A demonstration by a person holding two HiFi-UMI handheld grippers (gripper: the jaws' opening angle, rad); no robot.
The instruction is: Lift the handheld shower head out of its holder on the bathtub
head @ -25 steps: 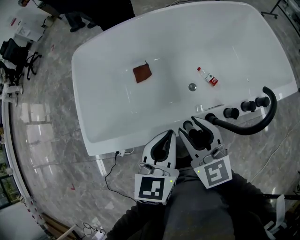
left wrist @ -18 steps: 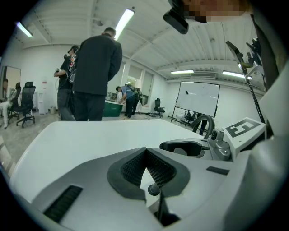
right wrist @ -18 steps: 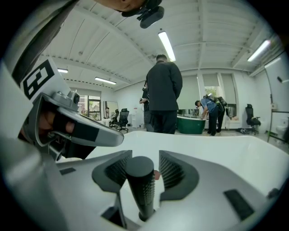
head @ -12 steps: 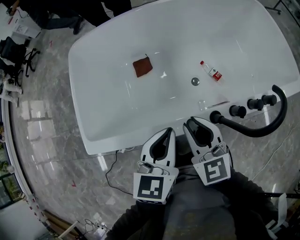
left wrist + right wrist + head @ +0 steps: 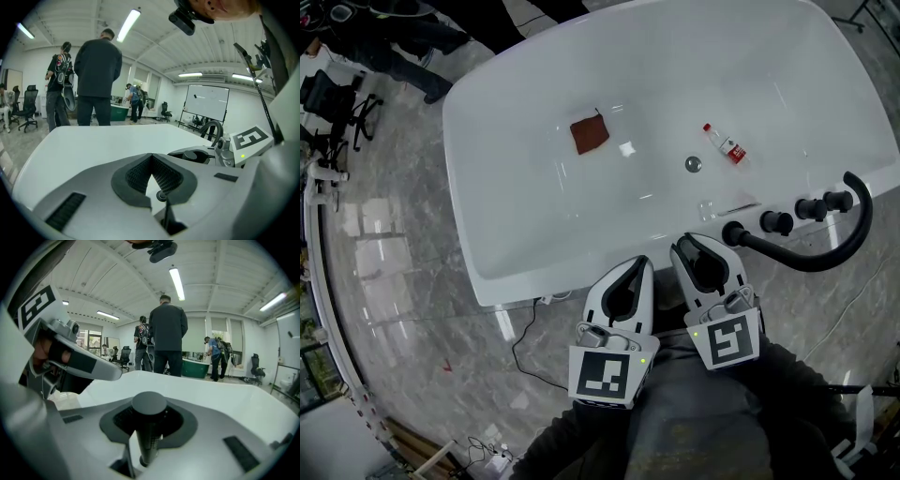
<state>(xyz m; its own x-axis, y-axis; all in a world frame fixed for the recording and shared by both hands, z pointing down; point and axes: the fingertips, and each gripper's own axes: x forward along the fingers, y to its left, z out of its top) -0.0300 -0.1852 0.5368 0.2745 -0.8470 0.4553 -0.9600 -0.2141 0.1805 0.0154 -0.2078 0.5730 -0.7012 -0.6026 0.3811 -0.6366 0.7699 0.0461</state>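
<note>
The handheld shower head (image 5: 149,405) is a dark cylinder with a round flat cap, standing upright at the near rim of the white bathtub (image 5: 516,272). My right gripper (image 5: 698,247) has its jaws on either side of it and they are closing. In the right gripper view (image 5: 148,420) a thin gap still shows at the cylinder's left. A black hose (image 5: 825,255) curves away to the right. My left gripper (image 5: 630,270) hangs just left of the right one, over the tub's edge. Its pads (image 5: 136,176) meet at the tip with nothing between them.
Three black knobs (image 5: 776,222) stand along the rim to the right of the shower head. Inside the tub lie a brown cloth (image 5: 589,135), a small bottle (image 5: 724,145) and the drain (image 5: 693,164). People stand beyond the far side of the tub. A cable trails on the marble floor (image 5: 525,337).
The right gripper's jaws have drawn in from wide apart to close around the shower head, and the gripper has sunk a little. The left gripper has stayed where it was.
</note>
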